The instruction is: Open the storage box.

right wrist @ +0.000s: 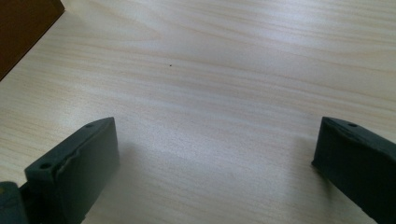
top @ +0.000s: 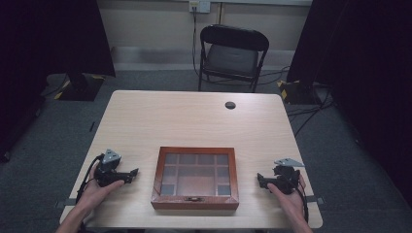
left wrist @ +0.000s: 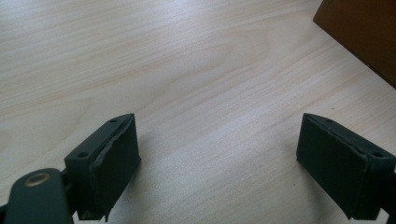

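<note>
Wooden box (top: 195,177) with glass-paned lid was seen closed, near front edge of table (top: 194,116), between both grippers. Left gripper (top: 132,174) was held just left of box, jaws spread, nothing between. Right gripper (top: 260,180) was held right of box, jaws likewise spread, nothing gripped.

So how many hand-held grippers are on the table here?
2: the left hand-held gripper sits left of the wooden box, the right hand-held gripper right of it; both open, empty.
</note>
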`<control>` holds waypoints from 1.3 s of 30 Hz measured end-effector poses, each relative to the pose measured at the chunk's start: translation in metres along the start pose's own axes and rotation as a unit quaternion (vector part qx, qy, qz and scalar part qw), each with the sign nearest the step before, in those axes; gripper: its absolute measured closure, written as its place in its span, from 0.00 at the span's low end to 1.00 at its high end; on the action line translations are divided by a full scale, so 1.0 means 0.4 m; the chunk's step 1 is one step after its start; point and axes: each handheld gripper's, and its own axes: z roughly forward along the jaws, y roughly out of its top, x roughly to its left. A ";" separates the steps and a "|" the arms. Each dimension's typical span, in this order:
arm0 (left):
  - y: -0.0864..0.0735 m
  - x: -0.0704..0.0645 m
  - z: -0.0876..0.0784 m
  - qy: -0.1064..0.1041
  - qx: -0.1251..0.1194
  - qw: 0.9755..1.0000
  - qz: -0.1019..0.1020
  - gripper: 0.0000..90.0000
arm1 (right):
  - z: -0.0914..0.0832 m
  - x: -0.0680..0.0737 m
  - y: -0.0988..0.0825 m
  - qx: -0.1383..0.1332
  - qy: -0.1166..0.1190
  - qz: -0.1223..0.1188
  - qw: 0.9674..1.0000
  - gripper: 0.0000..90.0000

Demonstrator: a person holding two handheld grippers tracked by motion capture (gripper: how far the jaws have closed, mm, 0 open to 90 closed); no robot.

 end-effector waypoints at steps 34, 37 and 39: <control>0.000 0.001 0.000 -0.002 -0.001 1.000 0.001 0.13 | -0.119 0.140 0.126 -0.036 0.225 -0.081 0.970 0.56; 0.000 0.001 0.000 -0.002 0.000 1.000 0.001 0.13 | -0.126 0.167 0.144 -0.037 0.239 -0.098 0.965 0.59; 0.000 0.001 0.000 -0.002 0.000 1.000 0.001 0.13 | -0.132 0.193 0.164 -0.038 0.261 -0.109 0.958 0.63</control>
